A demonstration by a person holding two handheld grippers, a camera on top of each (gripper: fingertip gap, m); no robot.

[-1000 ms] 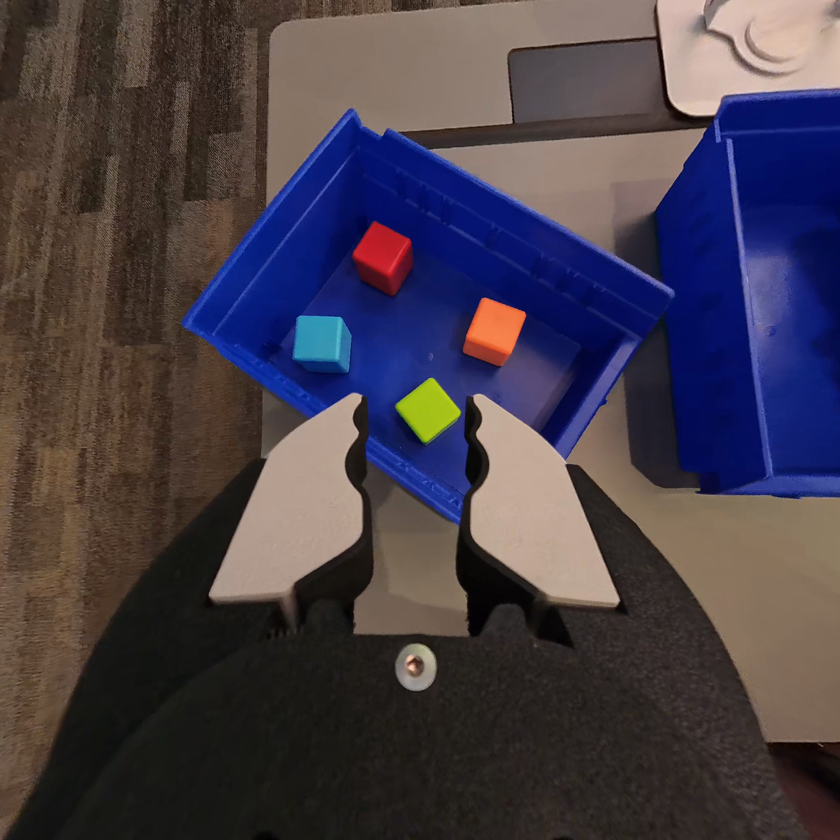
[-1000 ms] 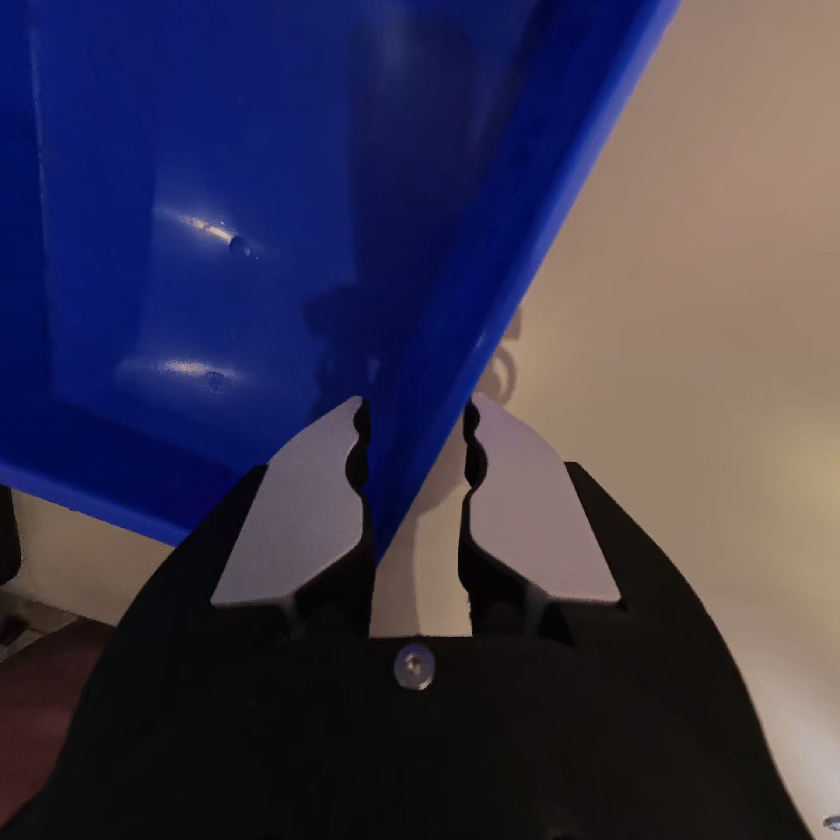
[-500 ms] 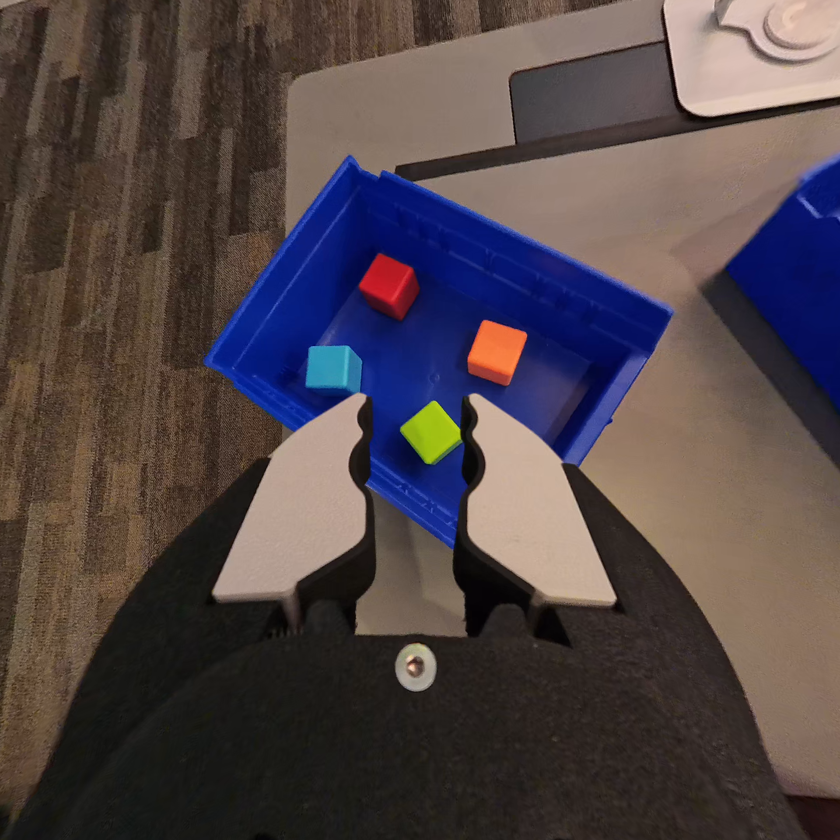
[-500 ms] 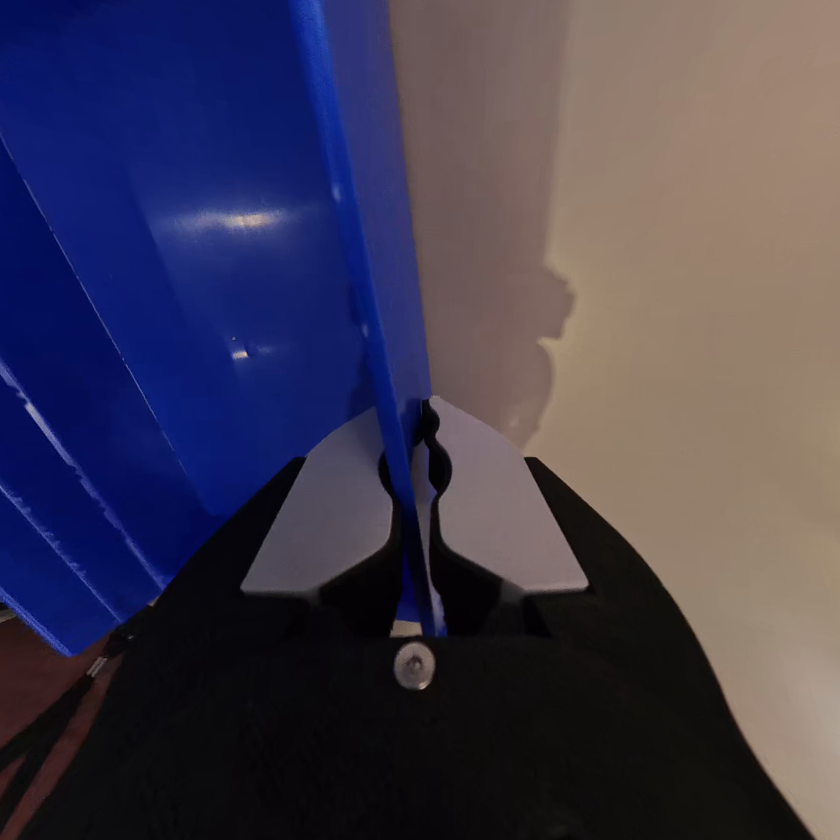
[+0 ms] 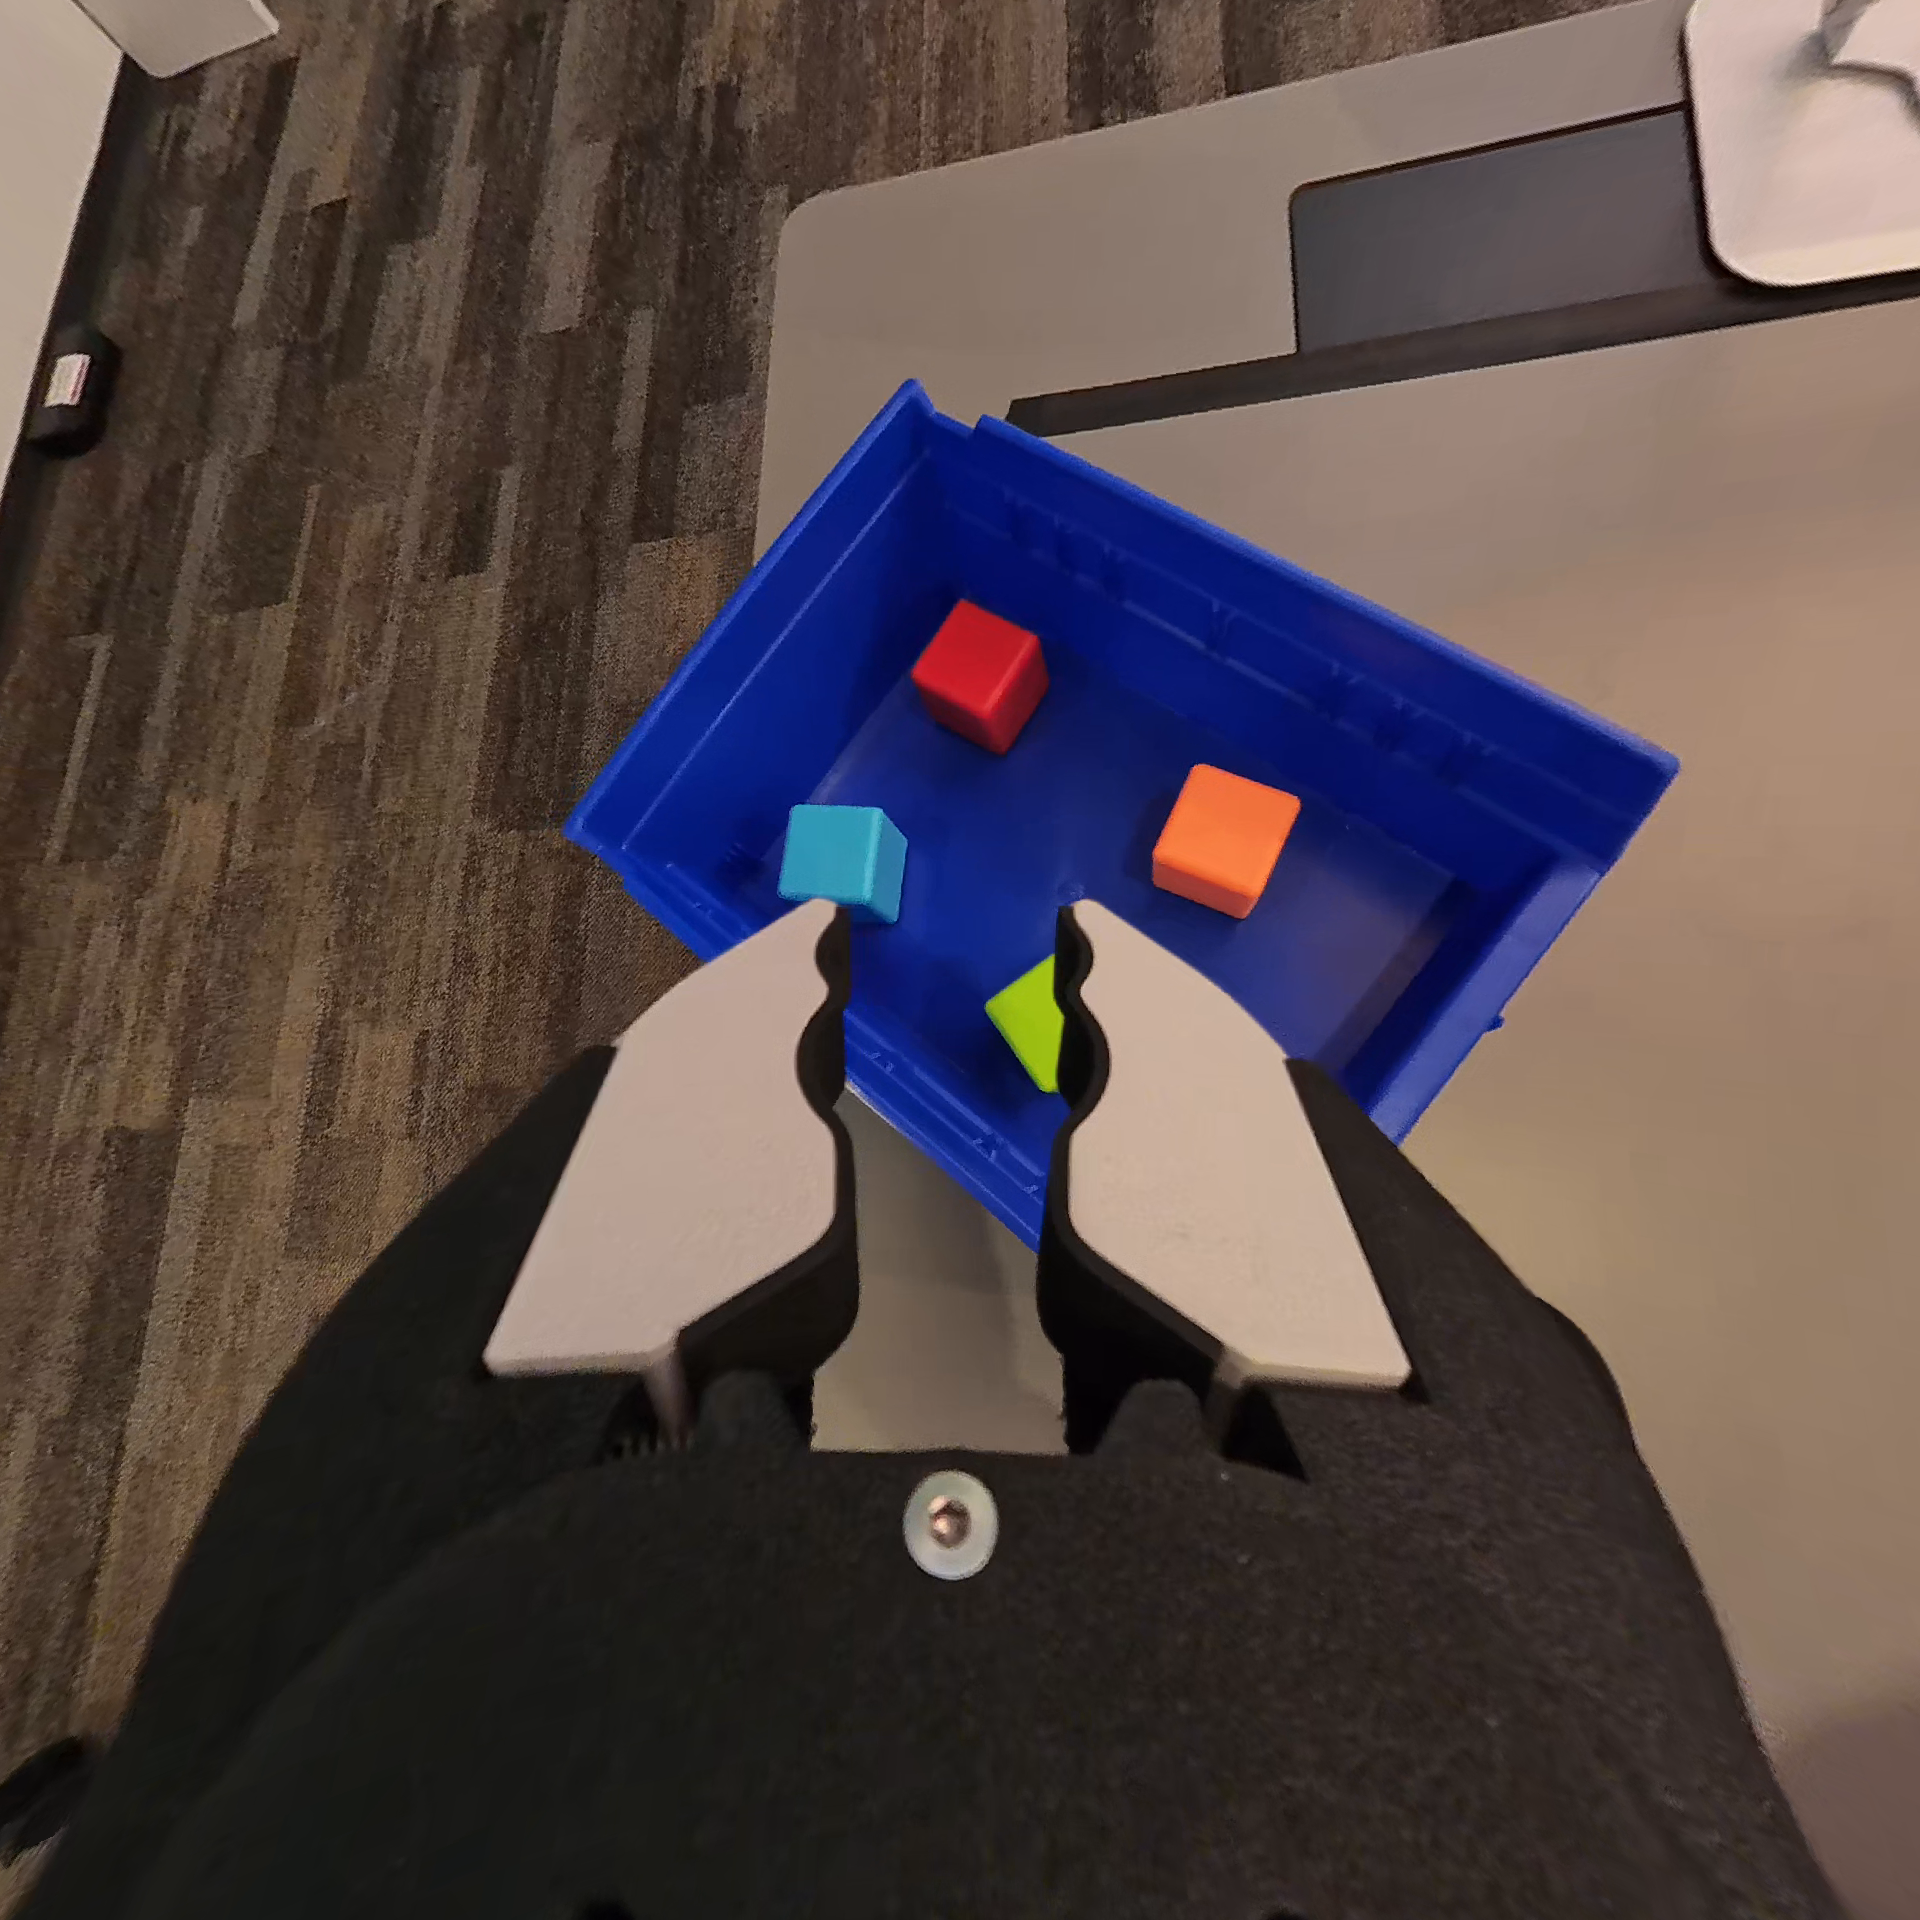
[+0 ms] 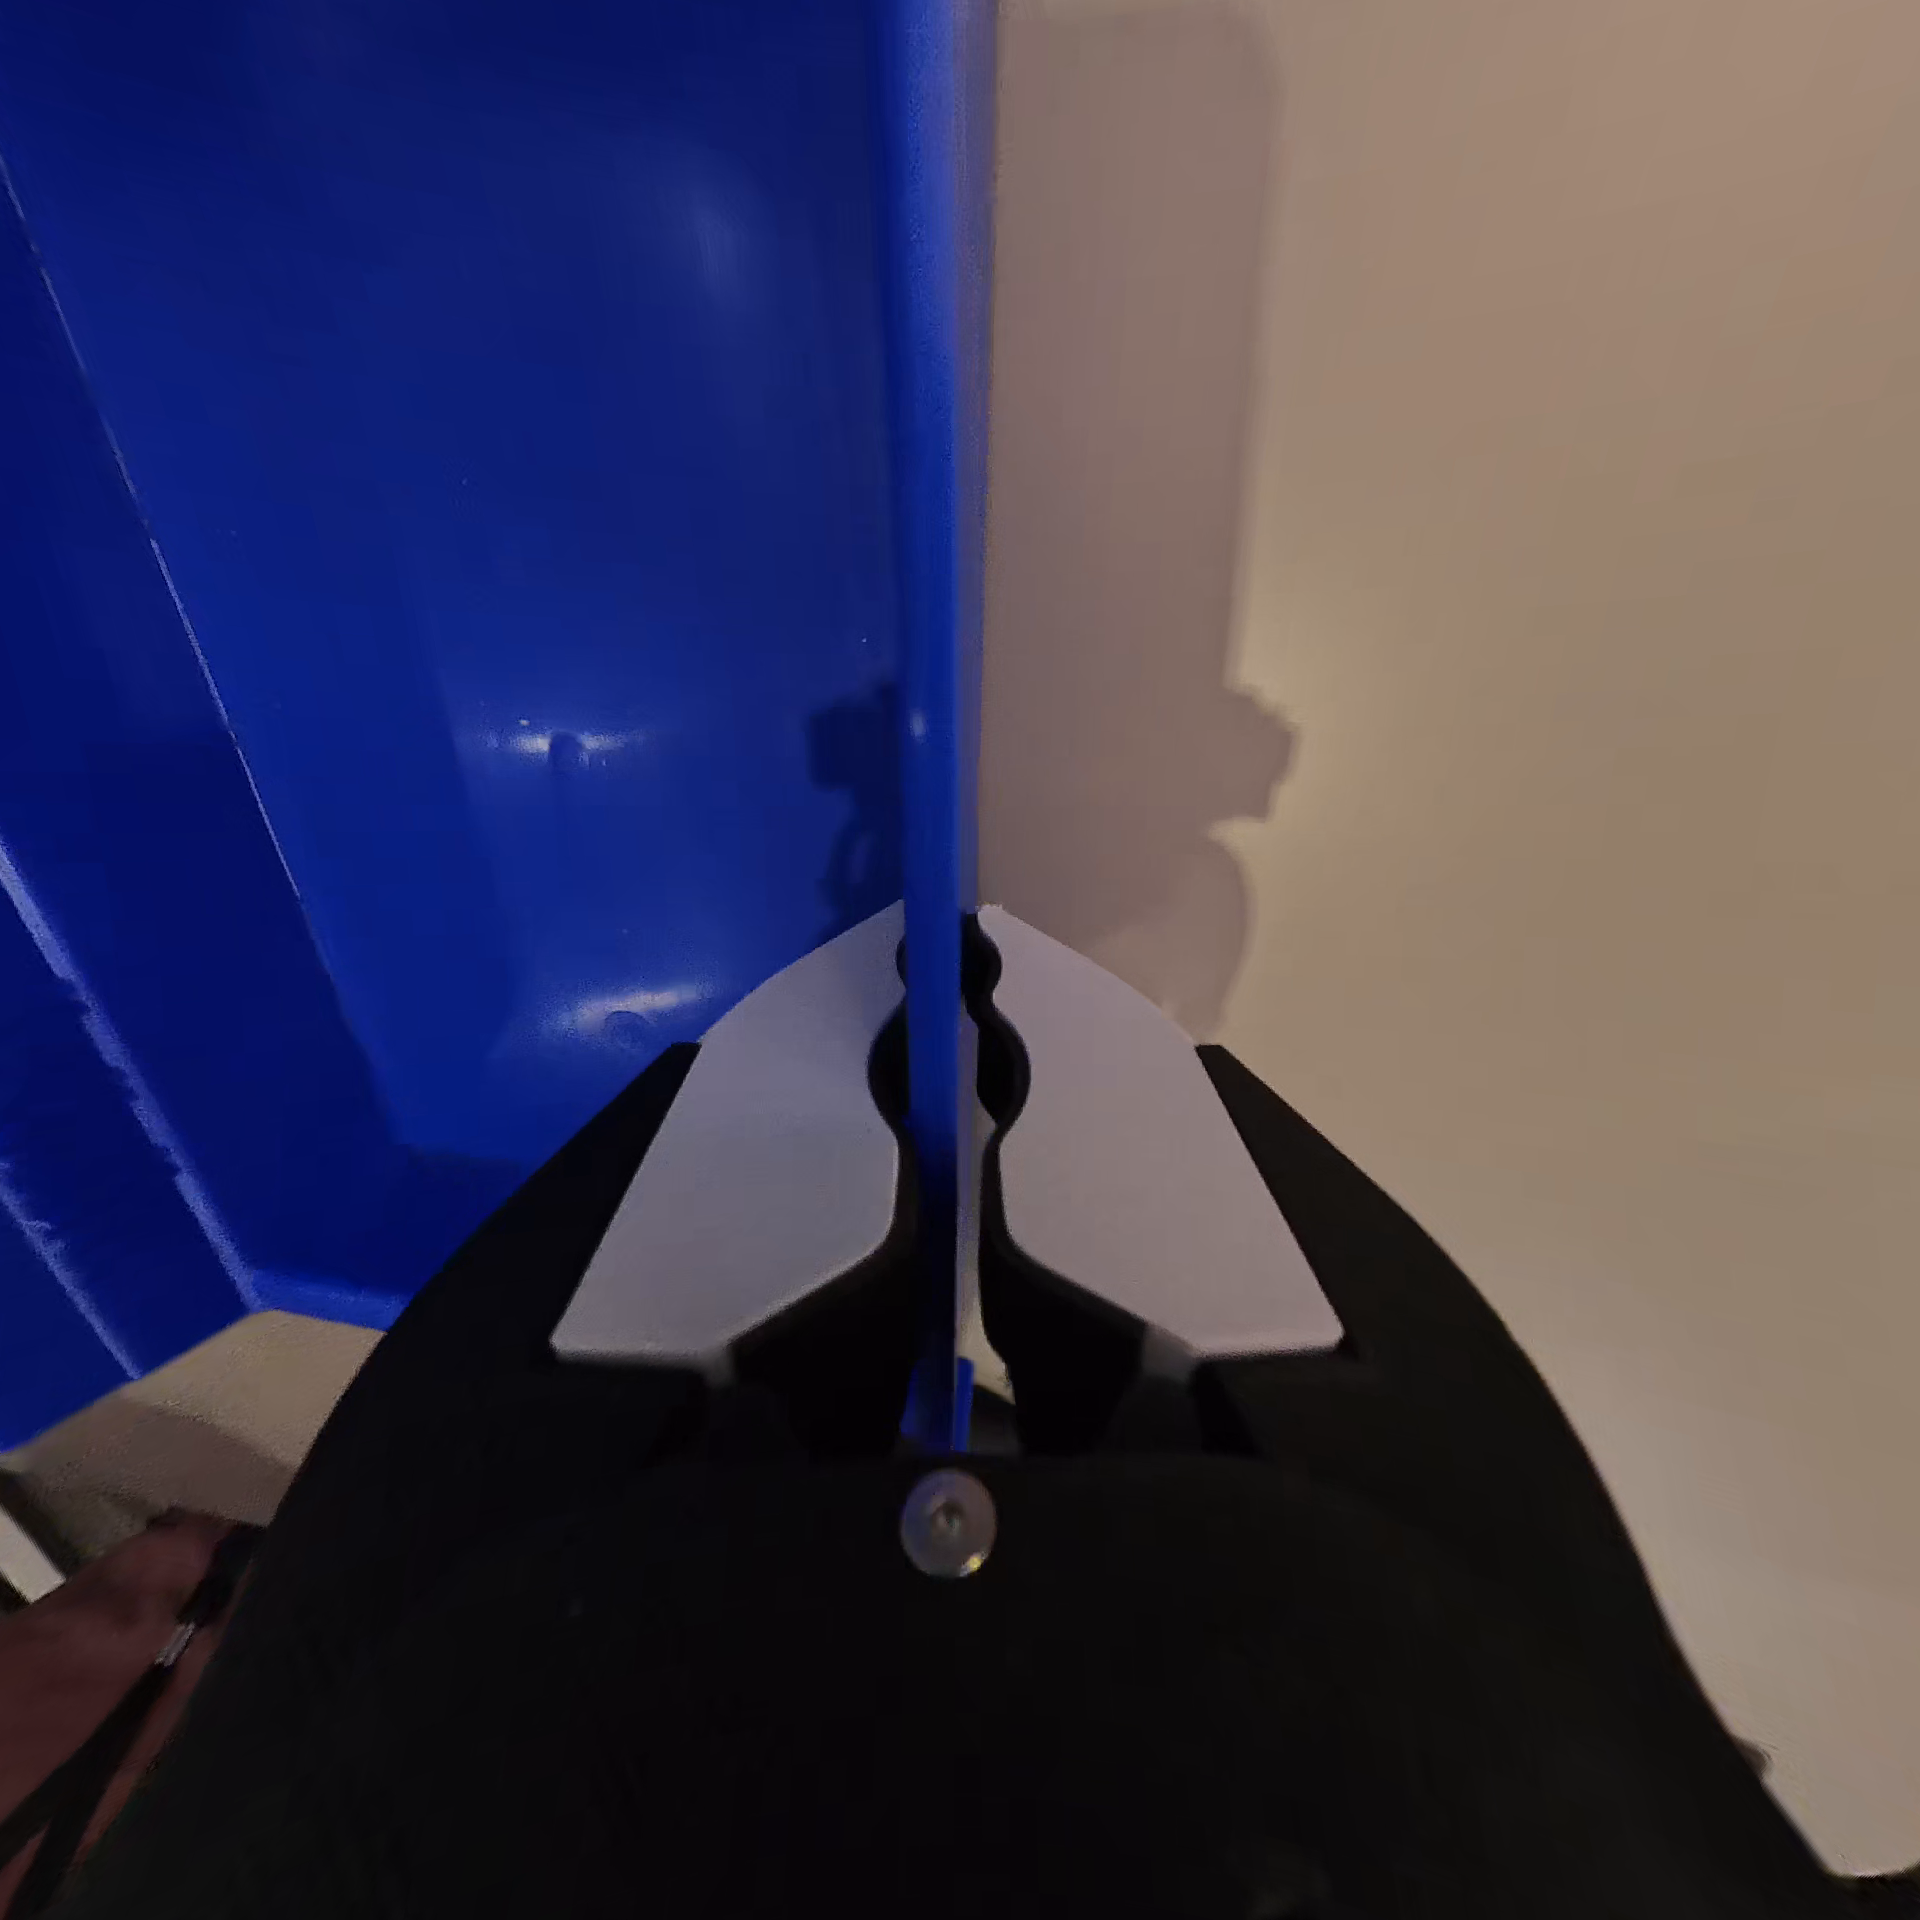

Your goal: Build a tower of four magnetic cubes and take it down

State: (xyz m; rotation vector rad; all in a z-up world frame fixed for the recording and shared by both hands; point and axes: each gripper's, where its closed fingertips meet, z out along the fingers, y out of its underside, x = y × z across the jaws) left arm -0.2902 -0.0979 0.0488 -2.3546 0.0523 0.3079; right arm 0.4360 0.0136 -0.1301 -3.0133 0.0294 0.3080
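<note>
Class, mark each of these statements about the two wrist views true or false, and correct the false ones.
1. The left gripper is open. True.
2. The right gripper is open and holds nothing. False: it is shut on the wall of a second blue bin.
3. Four cubes lie apart in the blue bin. True.
4. The red cube sits on the orange cube. False: both rest on the bin floor, apart.
5. The green cube is nearest the left gripper. True.
</note>
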